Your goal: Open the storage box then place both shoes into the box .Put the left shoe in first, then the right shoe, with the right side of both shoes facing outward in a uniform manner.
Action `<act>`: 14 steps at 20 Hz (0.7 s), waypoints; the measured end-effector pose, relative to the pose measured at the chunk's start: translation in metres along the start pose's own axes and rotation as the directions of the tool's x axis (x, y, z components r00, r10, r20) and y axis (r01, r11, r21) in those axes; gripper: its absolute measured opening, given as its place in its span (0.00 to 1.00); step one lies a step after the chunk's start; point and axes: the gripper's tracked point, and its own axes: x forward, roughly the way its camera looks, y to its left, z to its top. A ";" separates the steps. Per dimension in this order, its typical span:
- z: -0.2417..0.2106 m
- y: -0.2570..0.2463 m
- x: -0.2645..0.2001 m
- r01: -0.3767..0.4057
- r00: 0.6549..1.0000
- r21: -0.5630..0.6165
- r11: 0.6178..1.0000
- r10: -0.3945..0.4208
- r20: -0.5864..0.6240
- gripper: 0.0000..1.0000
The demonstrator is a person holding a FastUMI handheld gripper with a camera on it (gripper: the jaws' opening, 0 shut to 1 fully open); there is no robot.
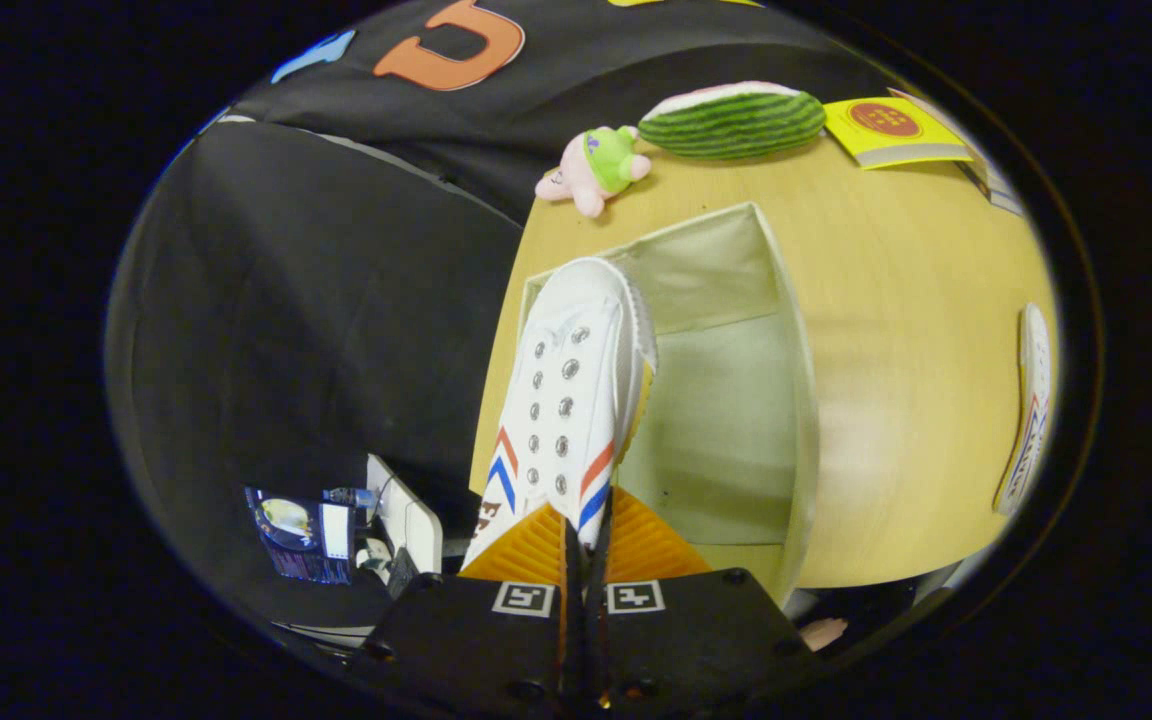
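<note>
Nearest, the gripper point(584, 535) has its two fingers drawn almost together, both pressing on the heel end of a white shoe point(564, 415). That shoe has red and blue chevron stripes on its sides and two rows of metal eyelets; it extends forward from the fingers with its toe pointing away, raised over the near-left part of the storage box point(796, 400).

Beside the shoe, the box sits open on the wooden table point(896, 330); its pale interior floor and far wall are exposed. The shoe's toe lies over the box's left rim; whether it touches the rim cannot be told.

Well apart from the box, across bare tabletop, the second white shoe point(1028, 410) lies on the table.

Beyond the box, at the table's far side, stand a pink and green plush toy point(598, 166), a watermelon-slice toy point(732, 121) and a yellow book point(891, 131).

Off the table, on the side away from the second shoe, a white device with cables point(406, 520) sits low against the dark backdrop.
</note>
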 end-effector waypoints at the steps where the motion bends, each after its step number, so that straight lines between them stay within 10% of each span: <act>1: -0.002 -0.001 0.009 0.007 1.000 0.010 1.000 -0.006 -0.016 0.06; 8: -0.002 0.001 0.028 -0.011 0.998 -0.026 1.000 0.009 -0.066 0.14; 14: -0.005 0.006 0.035 -0.043 0.994 -0.045 0.998 0.039 -0.099 0.47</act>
